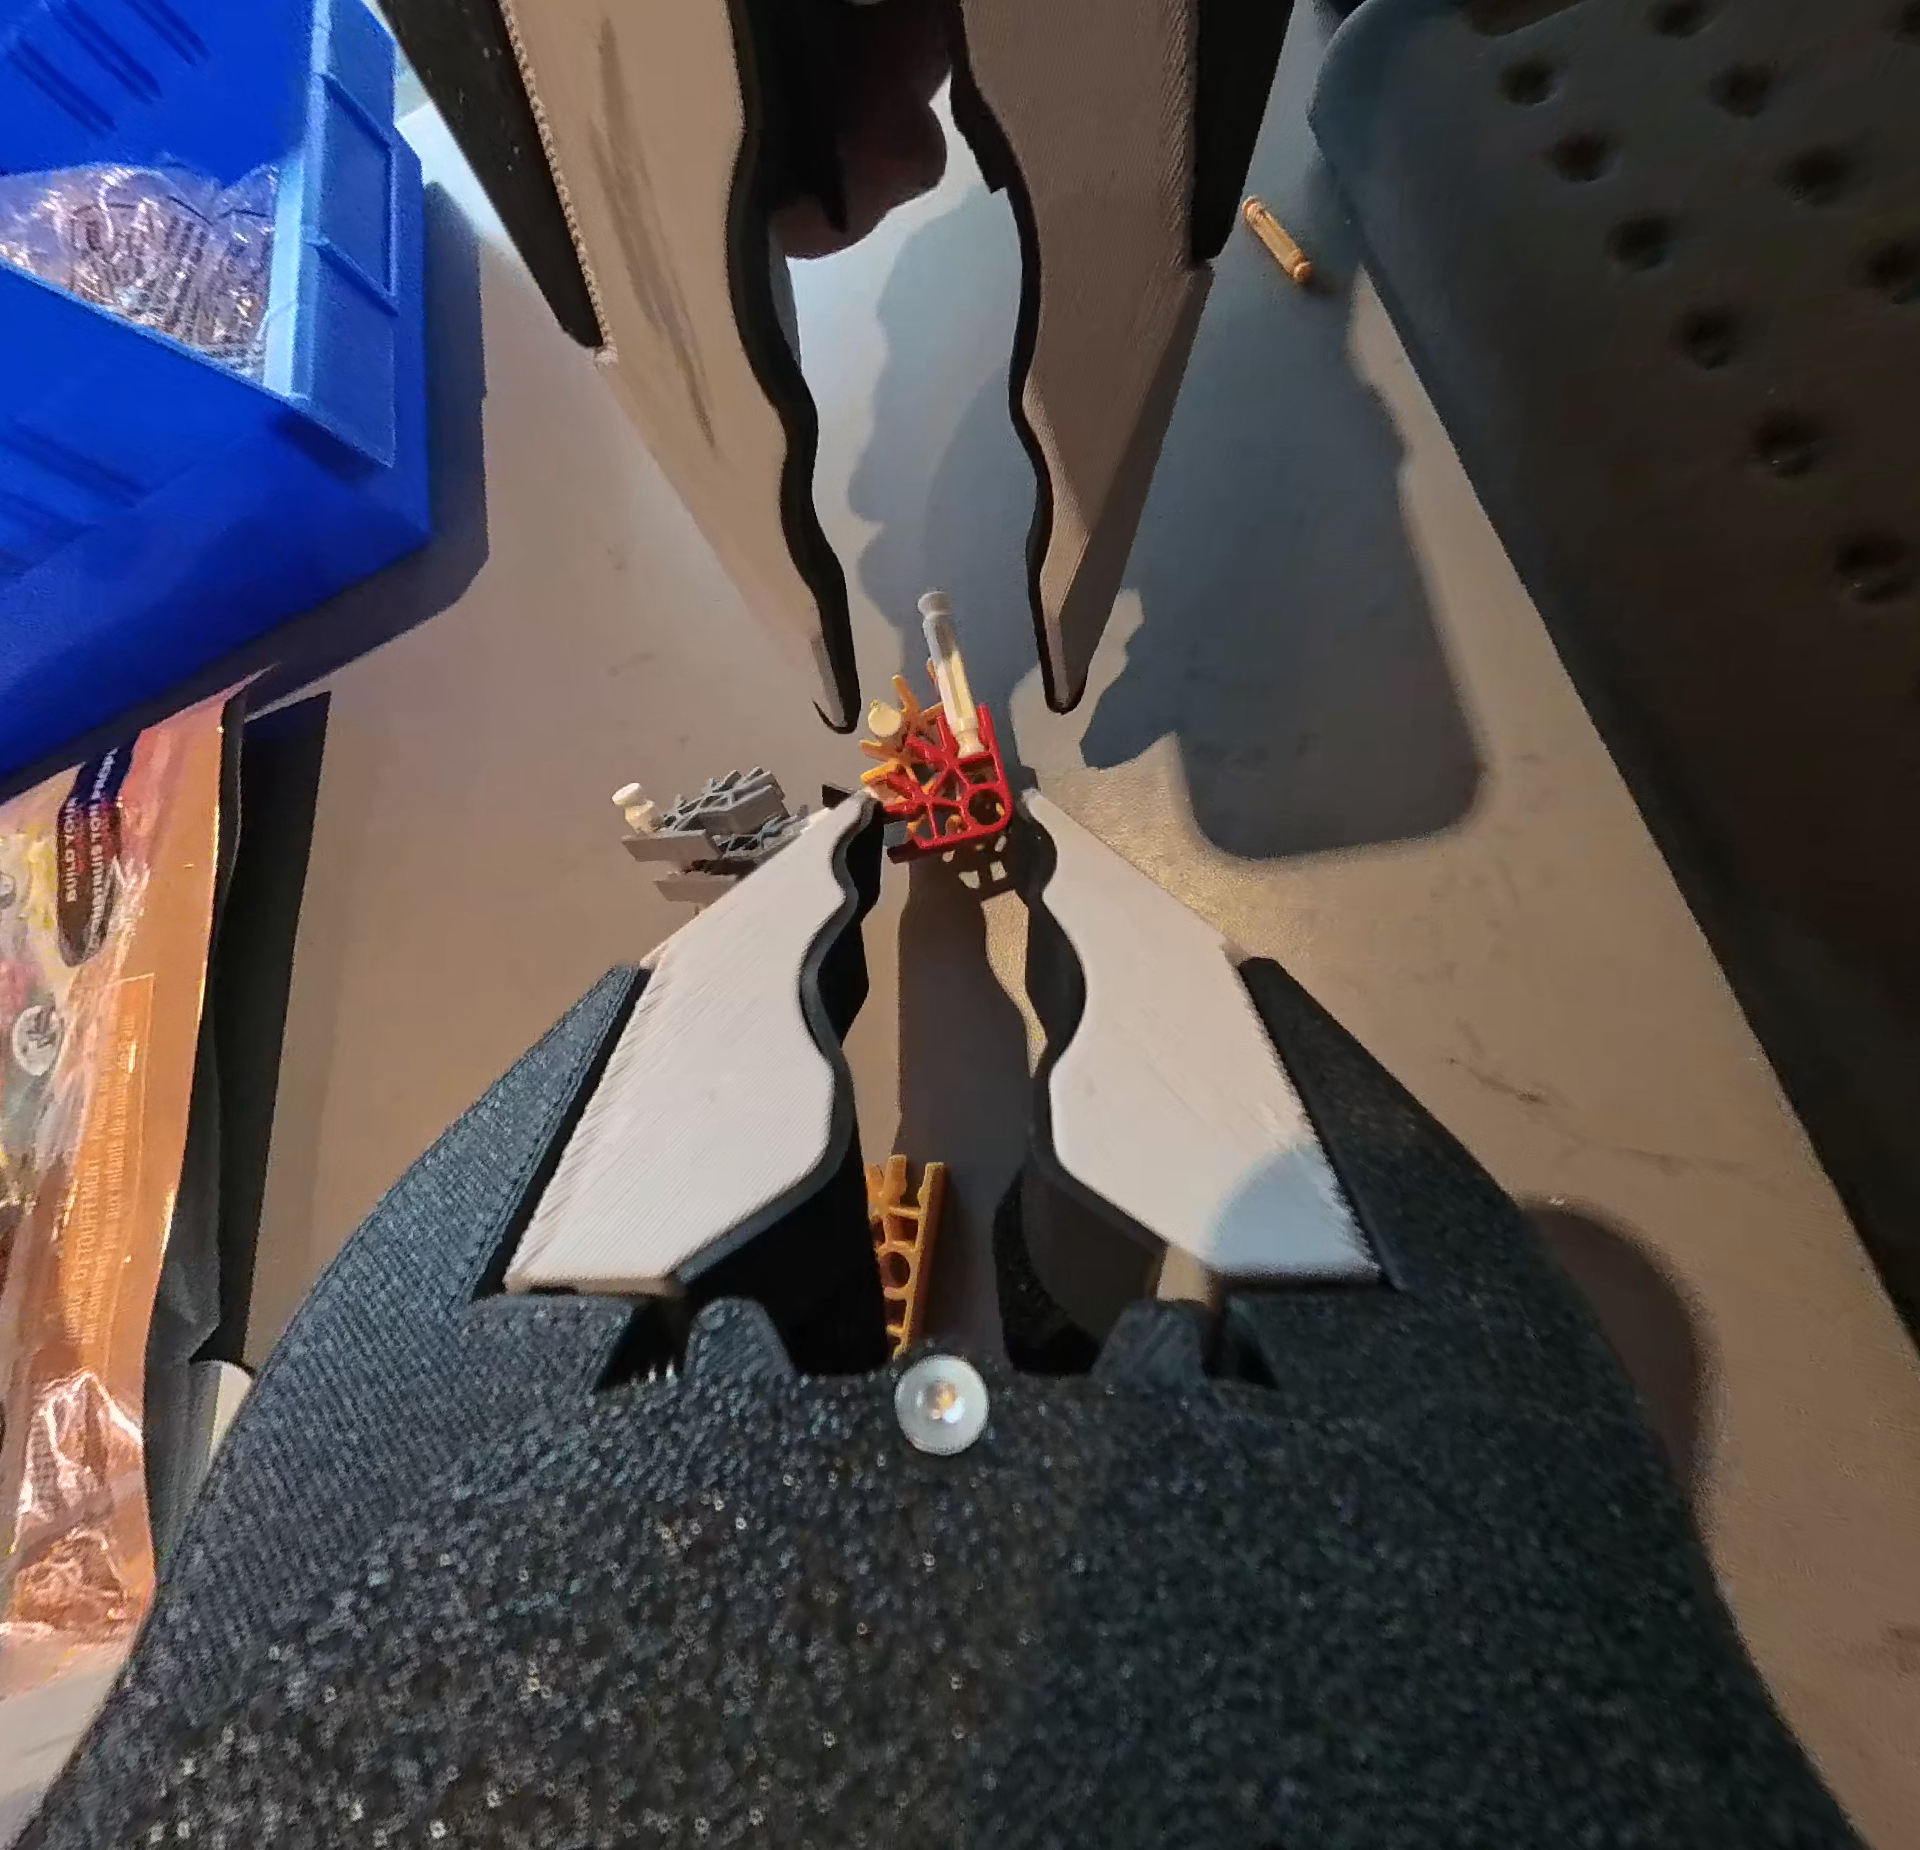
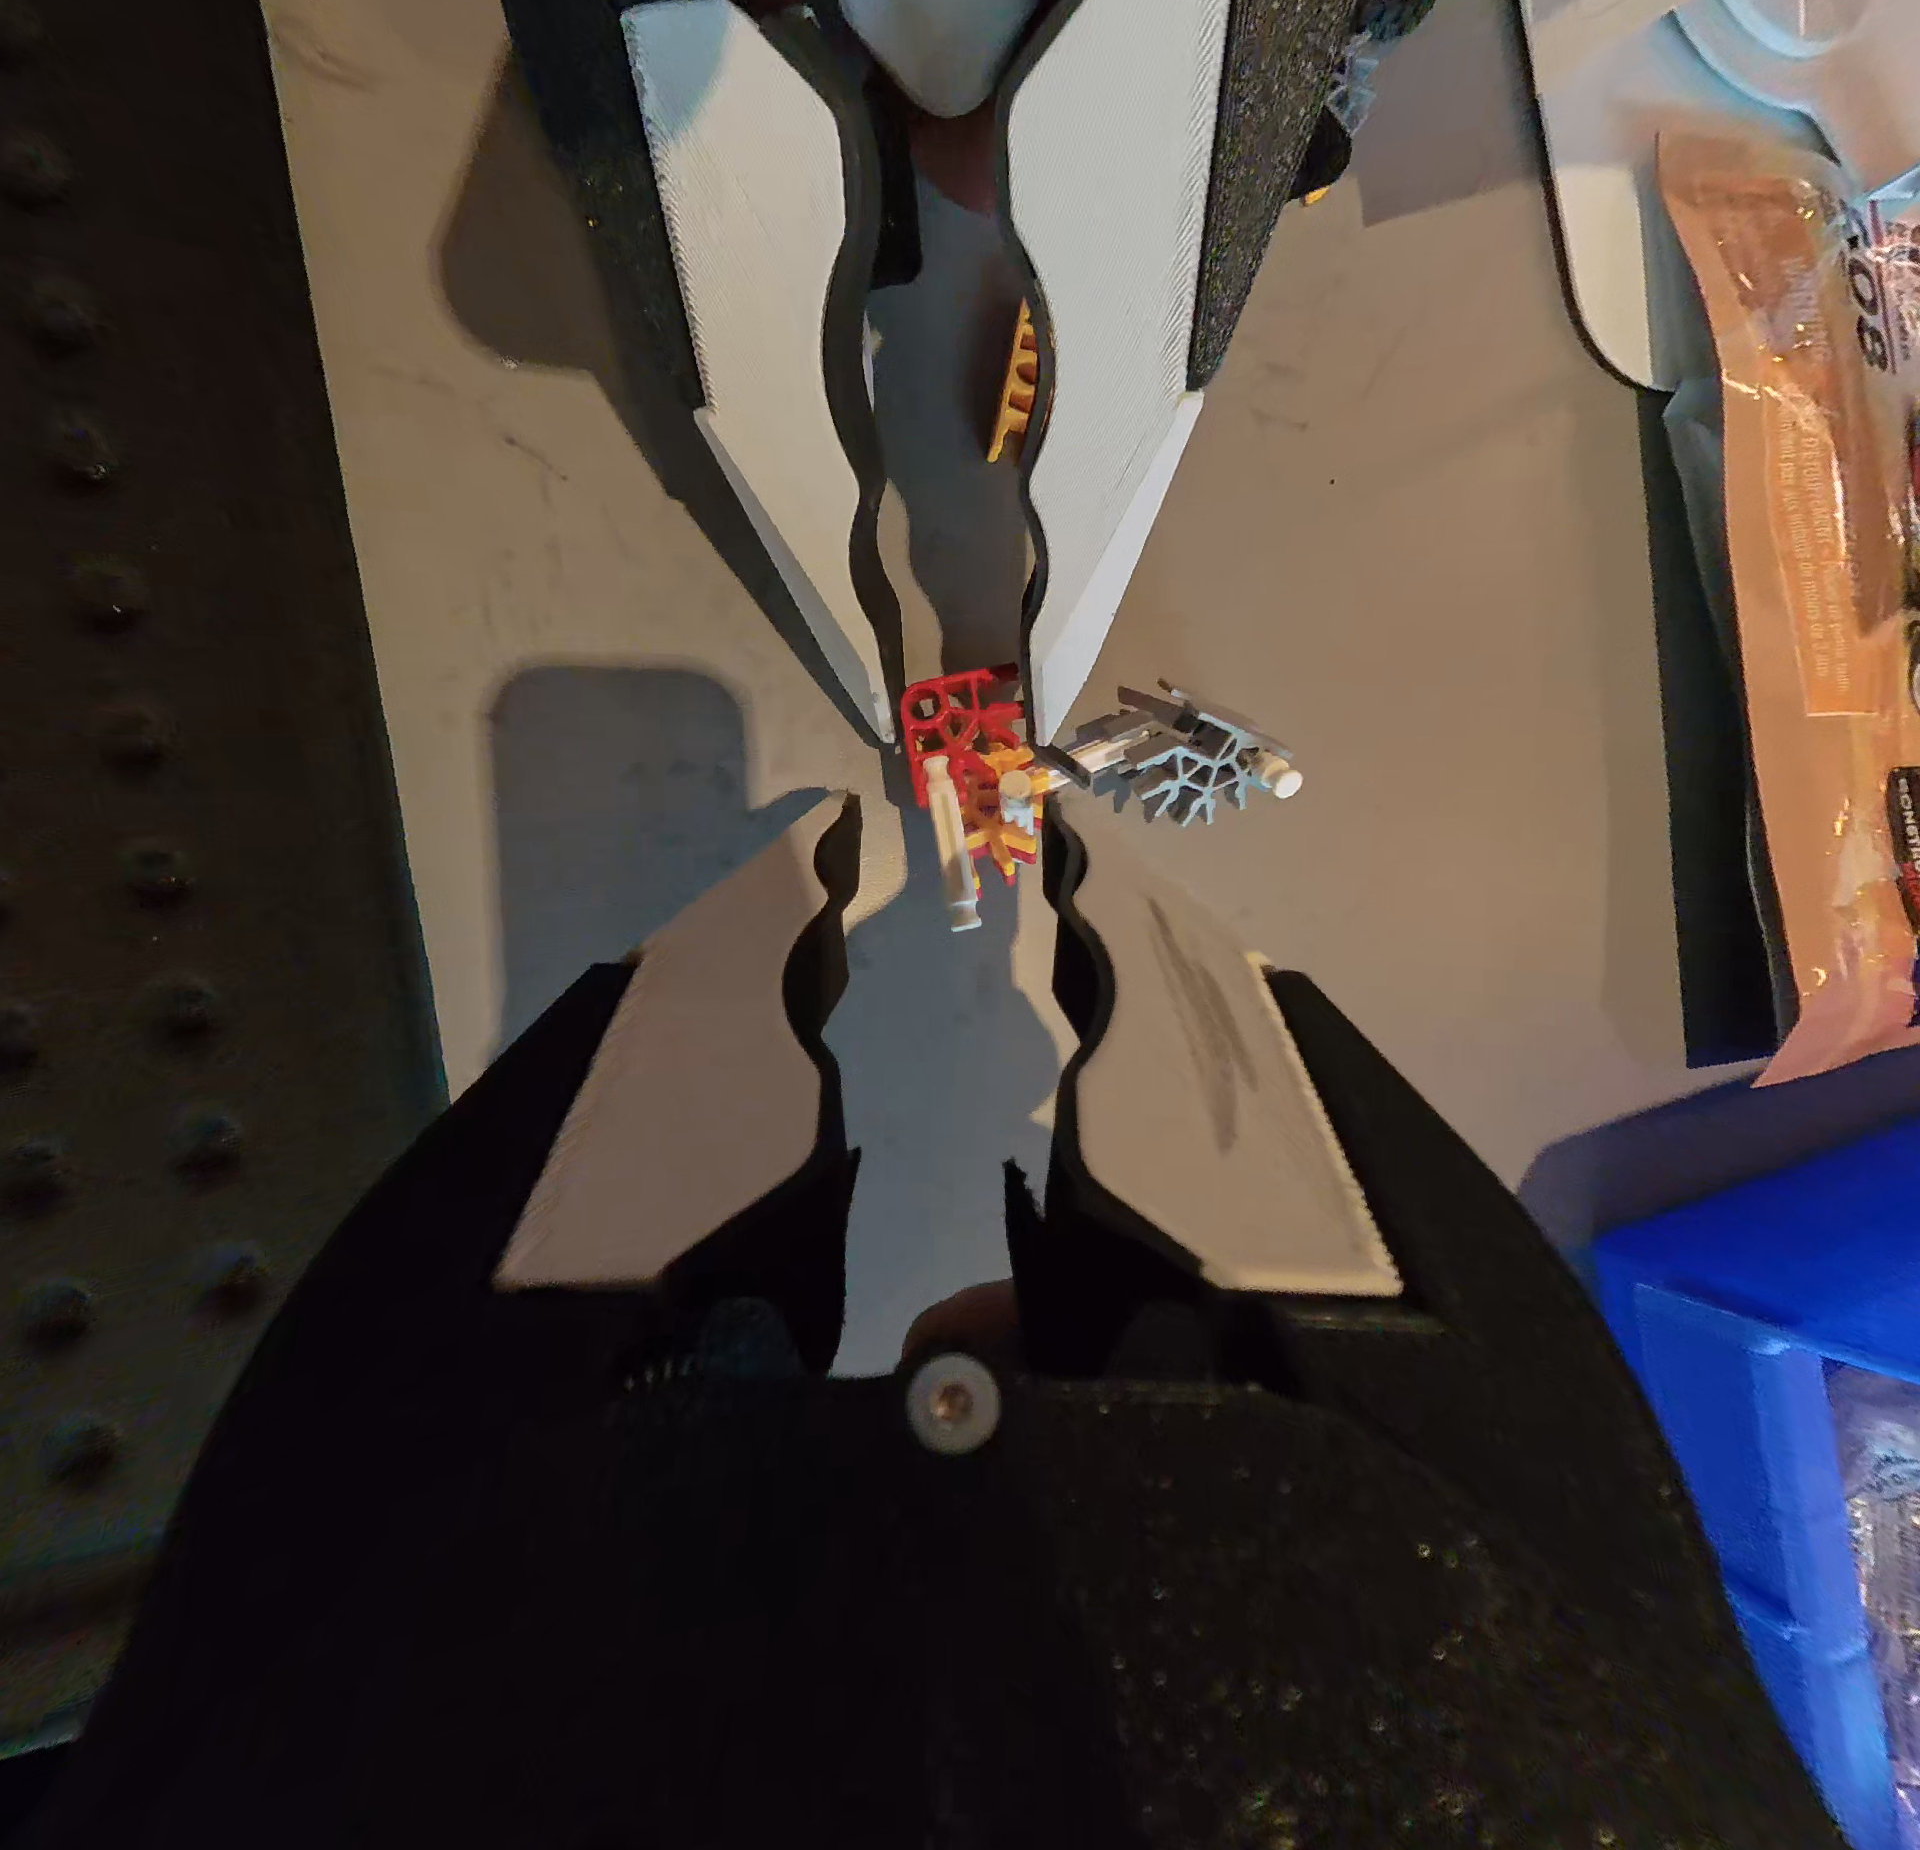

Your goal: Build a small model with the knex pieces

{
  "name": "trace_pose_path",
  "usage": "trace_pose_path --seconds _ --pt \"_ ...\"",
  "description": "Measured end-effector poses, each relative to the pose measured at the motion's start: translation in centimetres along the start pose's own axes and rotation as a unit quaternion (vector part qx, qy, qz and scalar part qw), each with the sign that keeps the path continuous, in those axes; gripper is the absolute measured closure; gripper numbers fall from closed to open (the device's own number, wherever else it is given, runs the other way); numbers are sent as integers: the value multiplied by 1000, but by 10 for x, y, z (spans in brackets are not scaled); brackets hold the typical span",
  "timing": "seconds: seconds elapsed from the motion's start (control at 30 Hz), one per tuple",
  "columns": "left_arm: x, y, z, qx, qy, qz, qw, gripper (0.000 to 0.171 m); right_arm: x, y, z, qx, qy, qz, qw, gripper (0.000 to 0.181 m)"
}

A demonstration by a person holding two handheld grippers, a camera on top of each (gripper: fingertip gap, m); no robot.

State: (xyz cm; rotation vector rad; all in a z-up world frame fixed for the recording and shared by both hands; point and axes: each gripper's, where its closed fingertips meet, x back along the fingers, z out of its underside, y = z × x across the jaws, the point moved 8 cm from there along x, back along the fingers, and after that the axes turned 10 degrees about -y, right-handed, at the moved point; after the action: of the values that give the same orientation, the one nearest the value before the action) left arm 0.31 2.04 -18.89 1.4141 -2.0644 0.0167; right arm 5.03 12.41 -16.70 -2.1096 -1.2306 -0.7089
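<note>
The left gripper [image 1: 948, 808] pinches a red piece [image 1: 951, 798] between its two tips. The red piece is clipped to a yellow piece [image 1: 902, 725], and a clear rod [image 1: 951, 673] sticks out of the red piece, pointing away from the left gripper. The rod's long side runs straight toward the right gripper [image 2: 951, 798], which faces the left one, tip to tip.

The right gripper is spread apart. Its tips sit on either side of the rod and the yellow piece, very close. I cannot tell if they touch. So the little bundle lies right between both grippers, above the table [image 1: 1351, 1021].

A grey piece [image 1: 717, 813] with a white peg lies on the table just beside the left gripper's tip. Another yellow piece [image 1: 904, 1250] lies farther back, under the left gripper.

A blue bin [image 1: 208, 398] and an orange bag [image 1: 94, 1125] sit off to one side. A dark board with holes [image 1: 1714, 294] is on the other side, with a small tan rod [image 1: 1278, 242] near it. Nothing blocks the gap.
</note>
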Motion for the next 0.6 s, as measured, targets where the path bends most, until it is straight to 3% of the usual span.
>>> trace_pose_path --seconds 0.6 --pt "-9 0 -2 -20 3 -12 1000 149 -5 0 4 -25 -8 44 999 158"
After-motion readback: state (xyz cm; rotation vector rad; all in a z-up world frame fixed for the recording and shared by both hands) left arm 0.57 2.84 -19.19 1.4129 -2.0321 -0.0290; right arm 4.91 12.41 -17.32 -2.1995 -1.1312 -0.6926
